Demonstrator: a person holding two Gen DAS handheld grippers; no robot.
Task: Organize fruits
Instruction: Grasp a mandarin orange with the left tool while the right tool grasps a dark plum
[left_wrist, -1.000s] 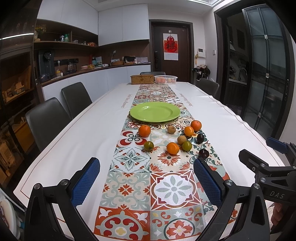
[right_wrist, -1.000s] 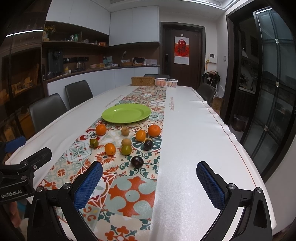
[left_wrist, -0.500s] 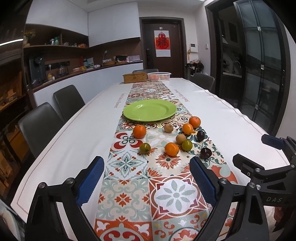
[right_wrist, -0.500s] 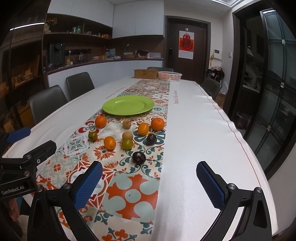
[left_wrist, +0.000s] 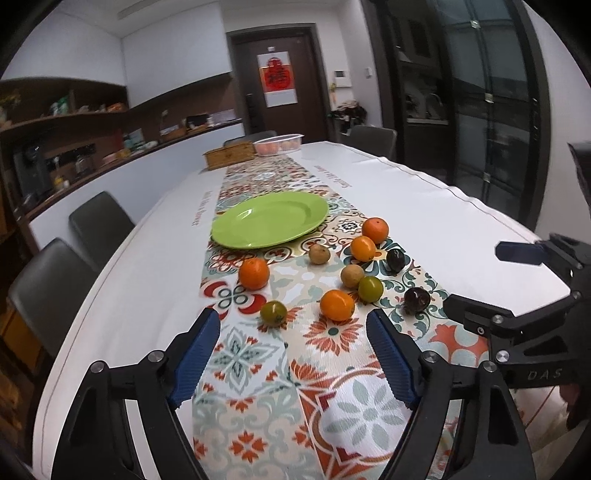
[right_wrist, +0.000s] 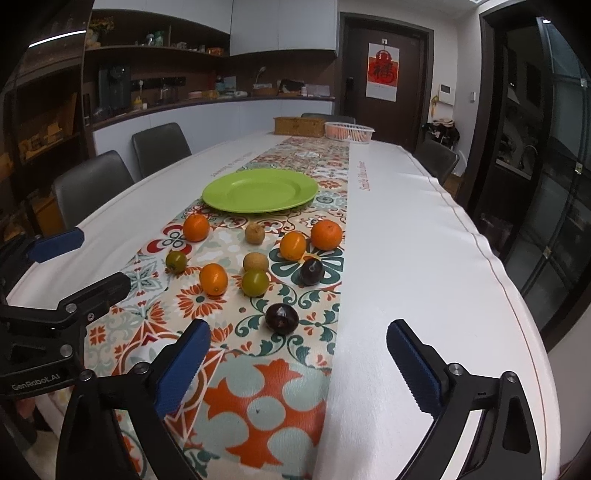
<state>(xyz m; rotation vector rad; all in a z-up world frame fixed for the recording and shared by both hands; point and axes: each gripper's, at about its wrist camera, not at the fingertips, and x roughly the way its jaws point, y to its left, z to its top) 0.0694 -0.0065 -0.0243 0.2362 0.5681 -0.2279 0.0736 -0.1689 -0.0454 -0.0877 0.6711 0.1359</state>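
An empty green plate (left_wrist: 271, 218) (right_wrist: 260, 190) sits on the patterned table runner (left_wrist: 295, 376). In front of it lie several loose fruits: oranges (left_wrist: 253, 273) (right_wrist: 213, 278), green fruits (left_wrist: 273, 313) (right_wrist: 255, 282), brown ones (right_wrist: 255, 262) and dark plums (left_wrist: 416, 300) (right_wrist: 282, 318). My left gripper (left_wrist: 293, 356) is open and empty, just short of a green fruit and an orange (left_wrist: 336, 304). My right gripper (right_wrist: 297, 363) is open and empty, just short of the nearest plum. Each gripper shows at the edge of the other's view.
A wicker box (right_wrist: 298, 126) and a clear bowl of fruit (right_wrist: 348, 131) stand at the table's far end. Grey chairs (left_wrist: 51, 291) line the left side, with one more at the far right (right_wrist: 436, 160). White cloth (right_wrist: 413, 236) covers the table on both sides of the runner.
Both grippers have moved forward and lower toward the fruits, which now look larger. Both stay open and empty. No fruit has moved.
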